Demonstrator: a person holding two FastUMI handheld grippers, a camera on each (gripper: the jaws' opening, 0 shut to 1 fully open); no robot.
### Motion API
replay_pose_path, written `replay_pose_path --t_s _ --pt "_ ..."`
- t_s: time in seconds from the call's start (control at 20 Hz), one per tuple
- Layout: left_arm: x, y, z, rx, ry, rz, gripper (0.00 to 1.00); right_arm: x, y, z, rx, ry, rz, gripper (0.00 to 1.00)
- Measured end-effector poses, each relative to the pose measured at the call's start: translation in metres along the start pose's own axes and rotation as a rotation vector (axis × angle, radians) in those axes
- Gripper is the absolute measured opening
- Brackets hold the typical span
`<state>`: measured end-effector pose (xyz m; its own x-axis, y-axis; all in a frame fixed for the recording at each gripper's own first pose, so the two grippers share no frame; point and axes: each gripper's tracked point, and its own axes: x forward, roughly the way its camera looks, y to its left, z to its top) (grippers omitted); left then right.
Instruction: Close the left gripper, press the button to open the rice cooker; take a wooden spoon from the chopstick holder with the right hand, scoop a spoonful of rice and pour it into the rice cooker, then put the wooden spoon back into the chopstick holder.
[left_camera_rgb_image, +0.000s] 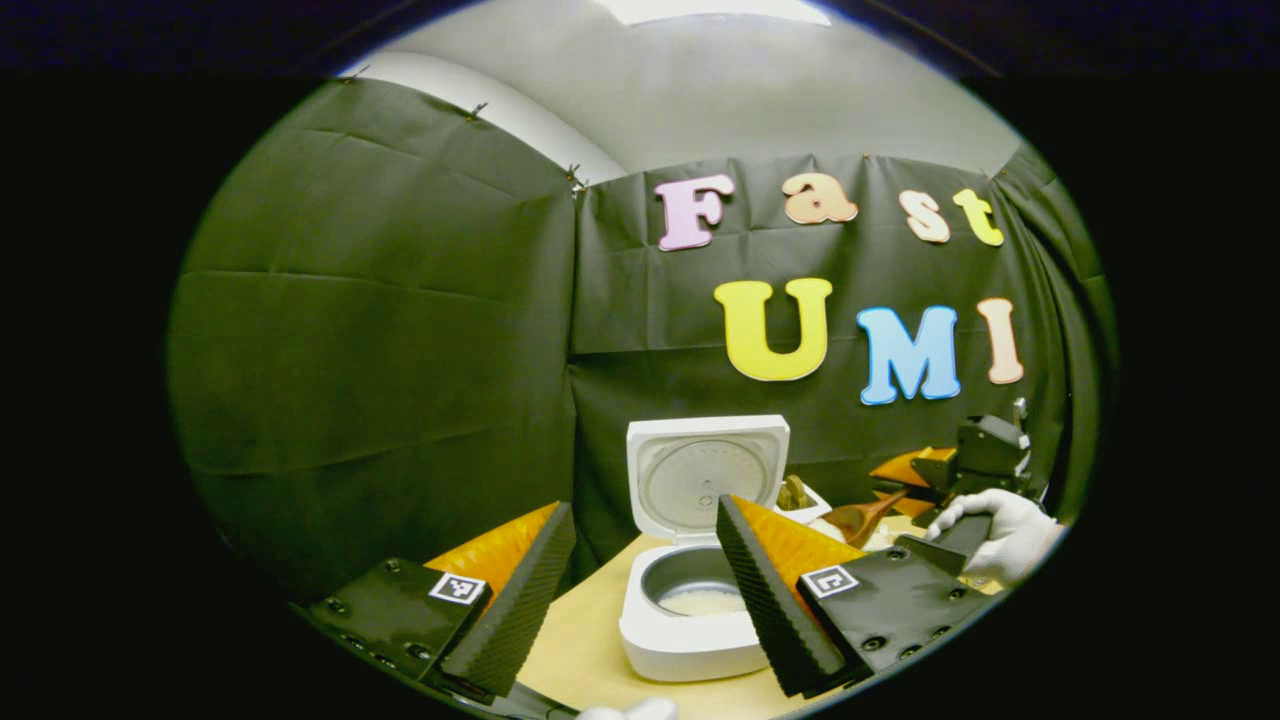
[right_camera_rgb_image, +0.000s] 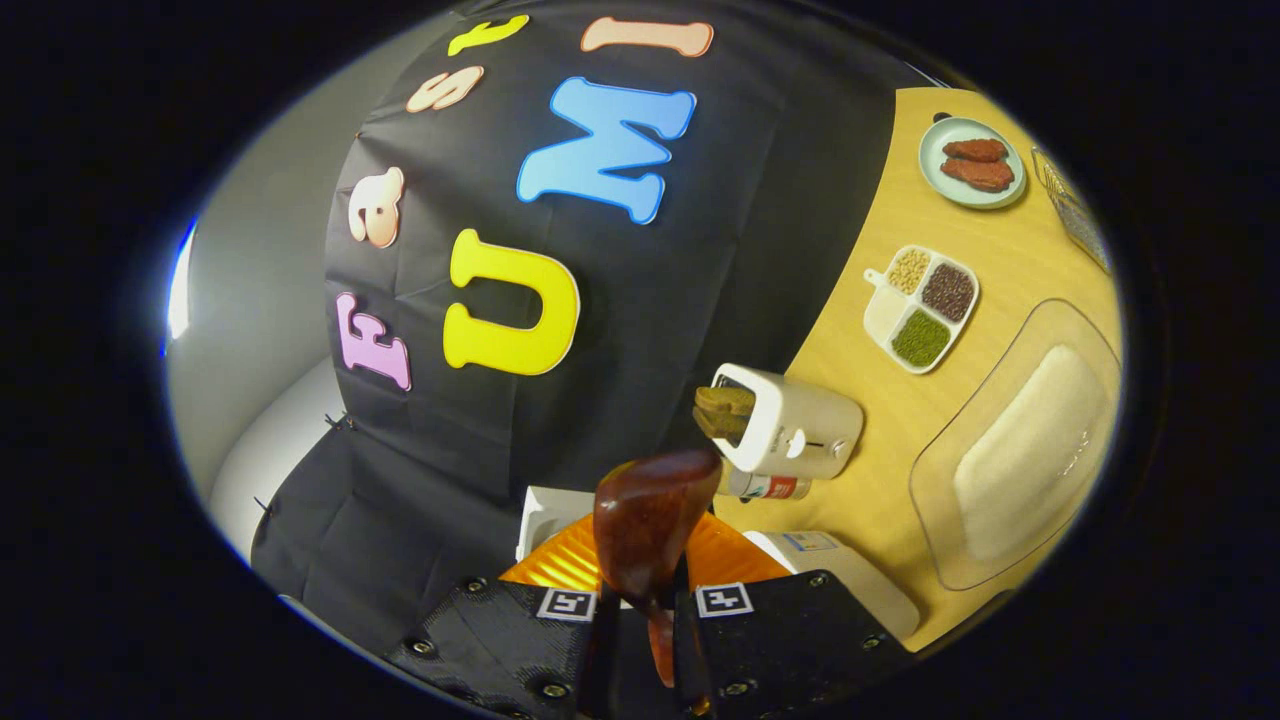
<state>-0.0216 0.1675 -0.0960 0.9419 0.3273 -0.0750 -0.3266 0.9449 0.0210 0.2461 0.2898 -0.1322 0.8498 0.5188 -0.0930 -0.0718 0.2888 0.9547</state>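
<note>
Right gripper view: toaster, divided grain tray beyond wooden spoon.

Left gripper view: rice cooker sitting lid-up at centre frame, its pot mouth lying open from above. The raised lid is blocking approach from behind. Bare table is running along the cooker's left, lower centre of frame. Right of the cooker, the right gripper and wooden spoon are crowding the gap.

Right gripper view: toaster standing mid-frame; clear tray and divided dish occupying the right side, bare wood lying between them.
</note>
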Motion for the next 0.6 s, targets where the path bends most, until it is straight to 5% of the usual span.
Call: replay_pose_path --t_s 0.3,0.6 --pt "0.0 0.019 -0.004 -0.004 0.005 0.039 0.96 0.042 0.005 -0.057 -0.072 0.058 -0.016 0.22" --pt "-0.003 0.032 -0.009 0.002 0.011 0.067 1.0 0.062 -0.021 -0.096 -0.284 0.085 -0.072 0.22"
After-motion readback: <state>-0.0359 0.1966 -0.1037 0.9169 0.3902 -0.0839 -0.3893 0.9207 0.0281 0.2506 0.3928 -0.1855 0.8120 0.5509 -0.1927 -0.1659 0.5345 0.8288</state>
